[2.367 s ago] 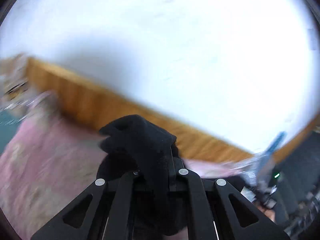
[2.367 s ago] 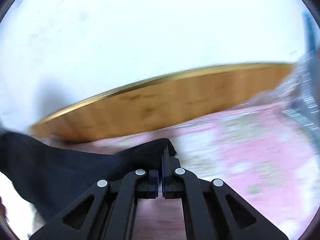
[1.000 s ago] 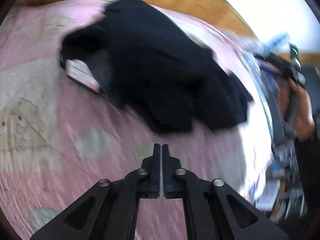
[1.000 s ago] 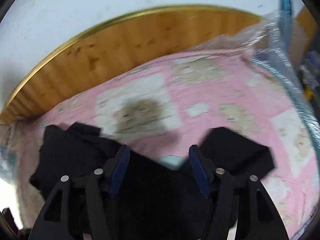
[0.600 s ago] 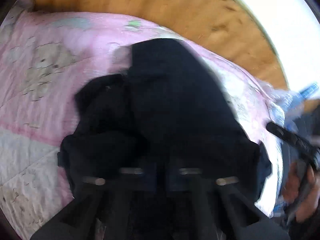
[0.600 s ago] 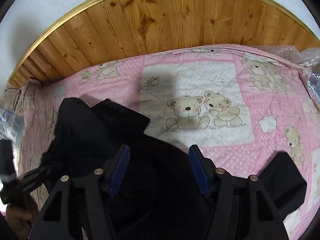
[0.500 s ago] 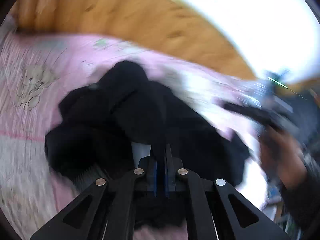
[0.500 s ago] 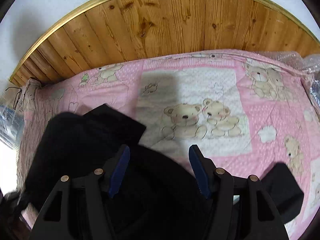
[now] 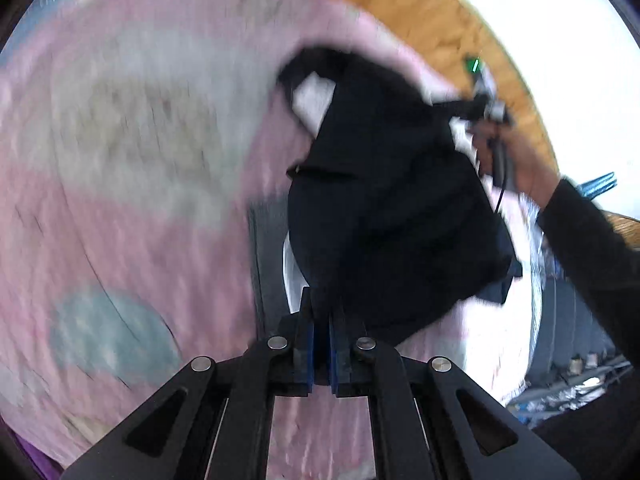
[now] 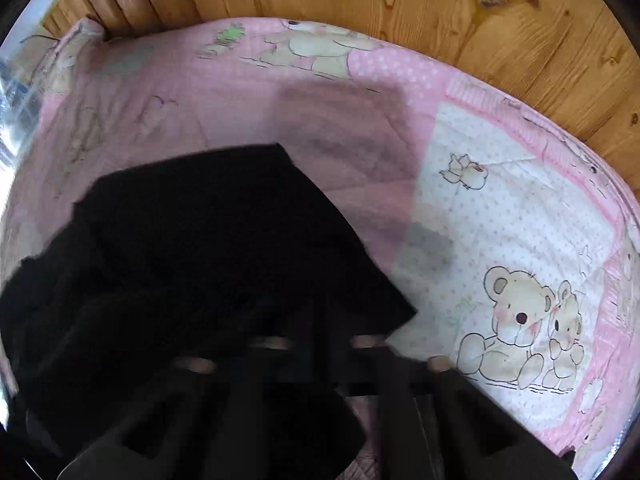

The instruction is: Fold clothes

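Bedroom: teddy-bear quilt (image 10: 500,208), wooden headboard (image 10: 400,0)

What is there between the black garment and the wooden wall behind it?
Only bare pink bear-print quilt lies between the black garment and the wooden wall; the right wrist view shows it.

Black clothes: we see one black piece of clothing (image 9: 392,200), all dark.
Blankets: we see one pink blanket (image 10: 500,208) with bears.
Bears sitting together: we count two (image 10: 528,324).
Grippers: we count two, the left gripper (image 9: 321,344) and the right gripper (image 10: 320,356).
Hands: we see one hand (image 9: 516,160).
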`<state>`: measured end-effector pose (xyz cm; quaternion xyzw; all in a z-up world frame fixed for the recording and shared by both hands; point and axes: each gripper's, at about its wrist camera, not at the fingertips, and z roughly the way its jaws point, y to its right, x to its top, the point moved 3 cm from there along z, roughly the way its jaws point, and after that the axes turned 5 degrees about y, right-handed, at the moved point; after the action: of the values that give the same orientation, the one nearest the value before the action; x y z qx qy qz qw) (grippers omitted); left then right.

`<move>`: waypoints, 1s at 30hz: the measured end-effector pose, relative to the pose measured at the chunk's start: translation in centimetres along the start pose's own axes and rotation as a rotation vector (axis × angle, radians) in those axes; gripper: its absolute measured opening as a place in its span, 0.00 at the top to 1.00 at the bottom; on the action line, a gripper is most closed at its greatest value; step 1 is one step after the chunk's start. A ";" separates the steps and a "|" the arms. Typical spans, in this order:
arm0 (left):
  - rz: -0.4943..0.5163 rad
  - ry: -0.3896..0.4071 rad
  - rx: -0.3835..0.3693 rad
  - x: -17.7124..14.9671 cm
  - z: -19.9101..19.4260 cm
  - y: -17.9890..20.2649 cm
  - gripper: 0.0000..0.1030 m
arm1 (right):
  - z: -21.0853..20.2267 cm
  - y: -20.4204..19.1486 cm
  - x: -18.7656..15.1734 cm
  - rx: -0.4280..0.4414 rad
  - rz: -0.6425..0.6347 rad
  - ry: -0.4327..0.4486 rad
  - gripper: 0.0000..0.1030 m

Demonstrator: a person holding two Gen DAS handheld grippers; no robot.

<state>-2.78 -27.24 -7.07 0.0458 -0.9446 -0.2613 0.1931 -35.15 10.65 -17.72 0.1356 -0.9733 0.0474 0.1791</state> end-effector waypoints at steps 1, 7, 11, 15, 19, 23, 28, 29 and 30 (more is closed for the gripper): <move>0.006 0.000 0.004 0.1 -0.9 -0.4 0.95 | -2.2 0.6 0.5 -0.008 0.006 0.066 1.00; 0.037 -0.117 0.006 -2.4 -3.7 -3.1 0.94 | -17.0 7.1 -2.6 0.017 0.206 0.308 1.00; 0.090 -0.235 0.054 -4.8 -2.5 -3.9 0.86 | -12.2 7.7 -5.2 -0.023 0.153 0.145 0.74; -0.010 -0.072 0.056 -1.2 -6.0 -5.4 0.79 | -8.9 7.3 -3.7 0.042 0.143 0.131 0.46; -0.110 0.081 0.000 4.0 -7.3 -4.7 0.54 | -4.4 4.6 0.2 0.106 0.072 0.116 0.39; -0.041 0.062 -0.057 9.7 0.3 -0.5 0.48 | 0.9 0.8 2.4 0.108 -0.031 0.048 0.39; 0.043 -0.032 -0.009 13.5 10.3 2.8 0.50 | 3.0 -2.3 2.7 0.085 -0.153 0.073 0.78; 0.043 -0.040 0.003 13.5 11.3 2.9 0.59 | 2.4 -2.6 2.5 0.093 -0.173 0.079 0.93; 0.040 -0.045 0.017 13.4 12.0 2.9 0.83 | 1.3 -3.1 2.1 0.084 -0.210 0.093 0.93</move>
<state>-19.75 -21.52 -10.47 0.0225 -0.9517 -0.2503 0.1765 -36.60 6.98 -18.09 0.2420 -0.9415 0.0752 0.2224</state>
